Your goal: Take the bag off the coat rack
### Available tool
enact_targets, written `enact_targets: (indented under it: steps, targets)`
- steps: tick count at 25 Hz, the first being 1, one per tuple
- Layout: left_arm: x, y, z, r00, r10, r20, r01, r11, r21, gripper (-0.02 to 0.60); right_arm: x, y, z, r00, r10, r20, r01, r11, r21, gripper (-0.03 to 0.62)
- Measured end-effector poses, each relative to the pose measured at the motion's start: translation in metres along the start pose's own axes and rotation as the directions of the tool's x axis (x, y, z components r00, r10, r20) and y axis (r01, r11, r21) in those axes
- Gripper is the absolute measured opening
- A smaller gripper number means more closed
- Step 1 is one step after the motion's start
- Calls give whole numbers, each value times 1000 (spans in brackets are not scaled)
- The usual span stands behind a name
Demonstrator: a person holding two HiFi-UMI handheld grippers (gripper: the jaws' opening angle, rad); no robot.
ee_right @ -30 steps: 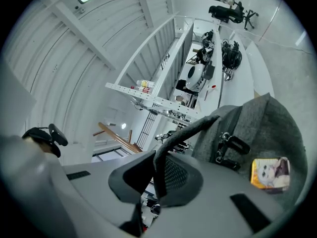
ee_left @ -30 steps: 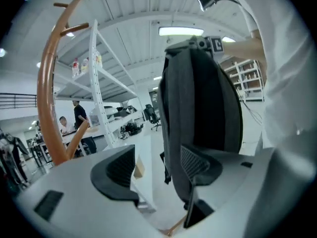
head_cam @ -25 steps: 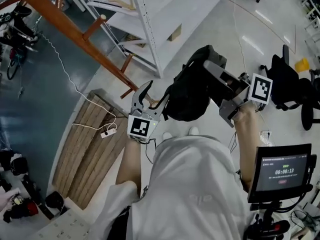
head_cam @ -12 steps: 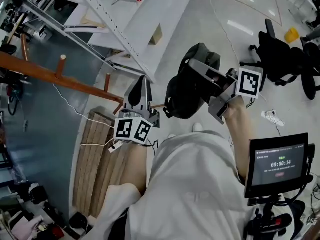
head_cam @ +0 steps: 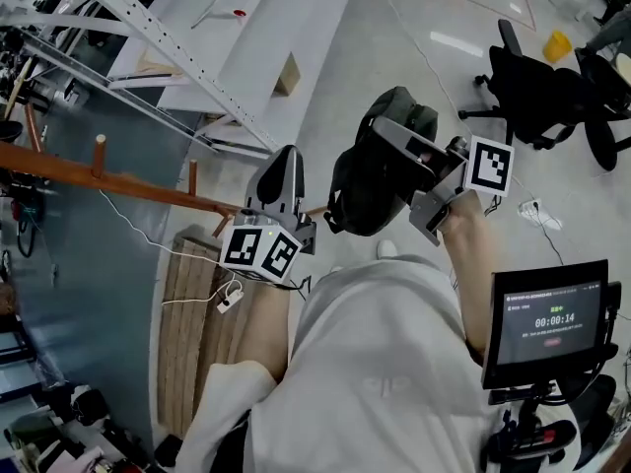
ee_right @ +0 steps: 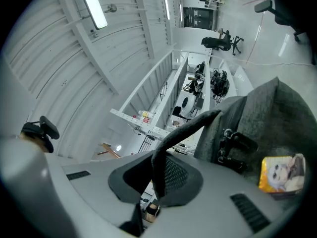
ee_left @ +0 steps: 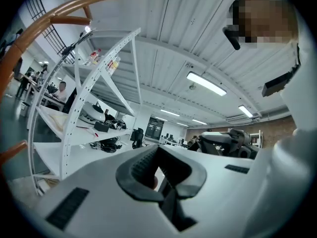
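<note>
Dark bag [head_cam: 380, 180] hanging from the right gripper [head_cam: 386, 131], clear of the coat rack [head_cam: 108, 180]

The right gripper's jaws pinch the bag's strap [ee_right: 181, 130], and the bag hangs in the air in front of the person, well apart from the wooden coat rack at the left. Just beside the bag, the left gripper [head_cam: 286, 166] has its jaws pressed together on nothing.

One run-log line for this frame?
left gripper: shut, empty | right gripper: shut on strap | bag: clear of coat rack
</note>
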State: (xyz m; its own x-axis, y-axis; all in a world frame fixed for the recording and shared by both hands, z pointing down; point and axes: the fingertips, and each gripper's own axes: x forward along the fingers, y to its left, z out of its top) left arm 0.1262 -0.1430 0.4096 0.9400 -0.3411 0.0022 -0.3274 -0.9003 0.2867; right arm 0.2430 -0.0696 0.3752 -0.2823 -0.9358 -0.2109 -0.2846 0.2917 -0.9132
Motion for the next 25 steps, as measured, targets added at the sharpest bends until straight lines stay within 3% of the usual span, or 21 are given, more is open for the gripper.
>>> enact_targets:
  steps: [10, 25]
  targets:
    - [6, -5, -11, 998, -34, -60, 35, 999, 17, 6, -11, -7, 4, 999, -13, 33, 12, 1000, 14, 34]
    - [-14, -3, -19, 997, 14, -75, -15, 1000, -8, 6, -12, 1, -5, 1000, 1, 12, -2, 999, 34, 34]
